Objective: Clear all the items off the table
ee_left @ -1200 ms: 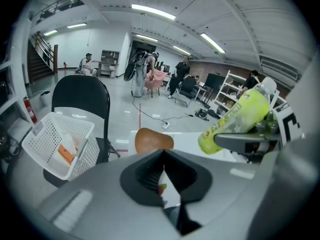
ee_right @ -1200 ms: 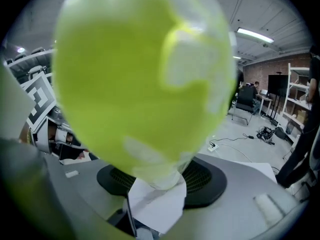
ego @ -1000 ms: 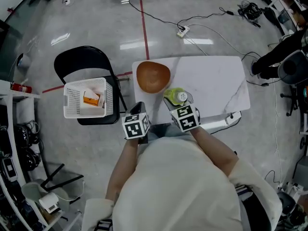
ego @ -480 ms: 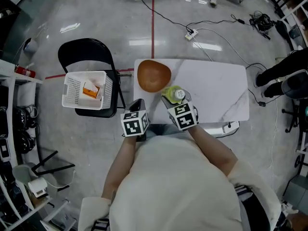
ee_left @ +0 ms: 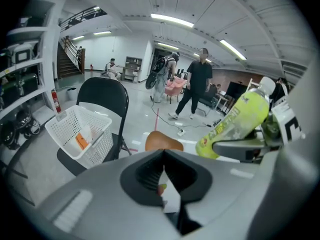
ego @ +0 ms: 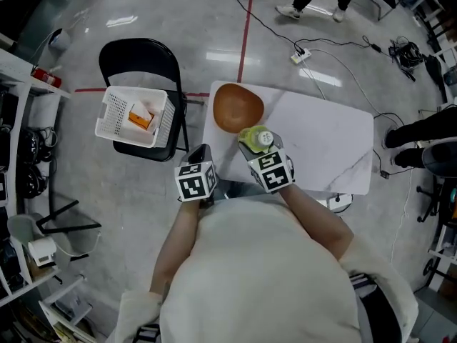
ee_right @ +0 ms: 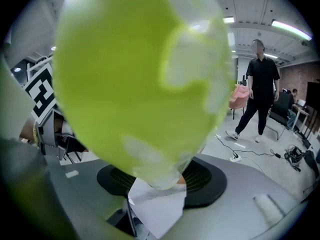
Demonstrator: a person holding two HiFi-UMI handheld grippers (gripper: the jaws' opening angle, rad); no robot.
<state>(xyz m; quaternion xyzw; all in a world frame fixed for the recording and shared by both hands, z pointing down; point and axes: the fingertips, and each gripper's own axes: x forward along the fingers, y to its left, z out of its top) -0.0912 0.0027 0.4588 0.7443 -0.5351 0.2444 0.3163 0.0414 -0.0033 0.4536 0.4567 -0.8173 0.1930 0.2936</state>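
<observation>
The left gripper (ego: 204,153) is held clenched and empty, angled down at the table's (ego: 325,131) near left corner. Beside it, a green bottle (ego: 261,137) is clamped in the right gripper (ego: 255,147), just beside the brown bowl (ego: 237,107).

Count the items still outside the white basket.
2. The brown bowl sits on the table's far left corner; the green bottle is held in the right gripper over the near edge. The person's body may hide others.

Green bottle (ego: 263,138) in the right tool (ego: 252,147), brown bowl (ego: 238,108) near it on the white table (ego: 321,138).
</observation>
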